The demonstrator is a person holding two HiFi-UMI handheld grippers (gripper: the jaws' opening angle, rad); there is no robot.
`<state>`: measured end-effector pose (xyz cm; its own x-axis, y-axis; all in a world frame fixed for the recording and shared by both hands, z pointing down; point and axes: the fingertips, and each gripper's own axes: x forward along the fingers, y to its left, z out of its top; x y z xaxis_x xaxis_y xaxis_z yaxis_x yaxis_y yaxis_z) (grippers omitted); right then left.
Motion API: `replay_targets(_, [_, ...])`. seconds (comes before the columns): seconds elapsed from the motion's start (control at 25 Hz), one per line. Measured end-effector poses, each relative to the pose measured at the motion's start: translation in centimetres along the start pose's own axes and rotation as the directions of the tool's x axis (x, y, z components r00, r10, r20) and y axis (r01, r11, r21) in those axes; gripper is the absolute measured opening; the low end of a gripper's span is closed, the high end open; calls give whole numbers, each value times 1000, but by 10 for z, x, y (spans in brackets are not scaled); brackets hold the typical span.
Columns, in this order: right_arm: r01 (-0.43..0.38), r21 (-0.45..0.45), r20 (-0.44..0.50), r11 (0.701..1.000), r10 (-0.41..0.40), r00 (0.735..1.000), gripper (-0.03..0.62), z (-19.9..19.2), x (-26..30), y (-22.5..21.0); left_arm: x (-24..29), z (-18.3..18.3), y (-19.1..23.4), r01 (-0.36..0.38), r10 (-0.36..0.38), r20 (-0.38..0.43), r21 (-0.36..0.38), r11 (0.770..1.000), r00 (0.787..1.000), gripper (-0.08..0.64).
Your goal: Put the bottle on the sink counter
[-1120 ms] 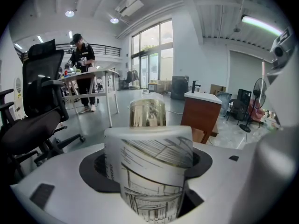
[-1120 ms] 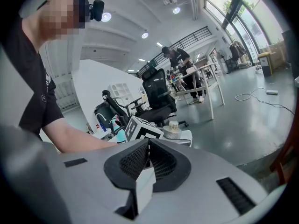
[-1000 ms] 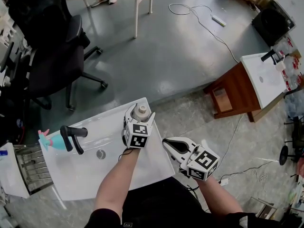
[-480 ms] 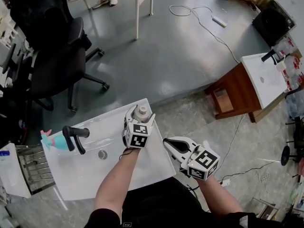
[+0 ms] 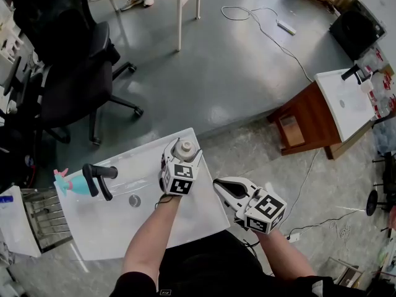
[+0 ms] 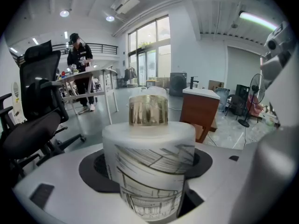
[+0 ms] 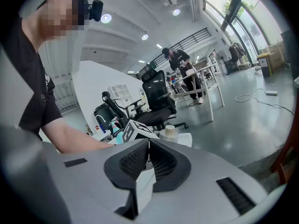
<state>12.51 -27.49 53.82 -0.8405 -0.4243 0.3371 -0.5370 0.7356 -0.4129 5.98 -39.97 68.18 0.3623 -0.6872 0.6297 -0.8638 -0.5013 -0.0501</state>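
Left gripper (image 5: 183, 150) clamps the upright, gold-capped bottle (image 6: 148, 167) at the sink counter's (image 5: 111, 221) far right corner; right gripper (image 7: 147, 155), jaws together and empty, hangs beside the counter's right edge.

Left gripper (image 5: 183, 153) and bottle (image 5: 185, 147) barely shifted nearer.

No words or numbers can be read anywhere; the bottle (image 6: 148, 171) bears only a line drawing.

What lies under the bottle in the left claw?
The far right corner of the white sink counter lies below the bottle. The left claw covers its base, so contact cannot be seen.
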Motion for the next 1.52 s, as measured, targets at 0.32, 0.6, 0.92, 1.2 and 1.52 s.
replay_targets(0.32, [-17,-2,5,1000,17,1000,17,4,5,3,-5,-7,5,3,-4,-17,-17,1000,1000,333])
replay_targets(0.6, [-22,-7,6,1000,22,1000,17,7,7,5,-12,-16,7,6,-7,-47,-29,1000,999,333])
replay_targets(0.92, [-36,-13,14,999,36,999,15,8,4,11,-17,-25,4,11,-12,-69,-13,1000,998,334])
replay_targets(1.2, [-43,-9,22,999,43,999,16,10,0,12,-21,-15,7,18,-17,-84,16,1000,996,333])
replay_targets(1.52, [-45,-8,50,999,46,998,17,23,-8,16,-40,-9,6,72,-68,-115,29,997,991,334])
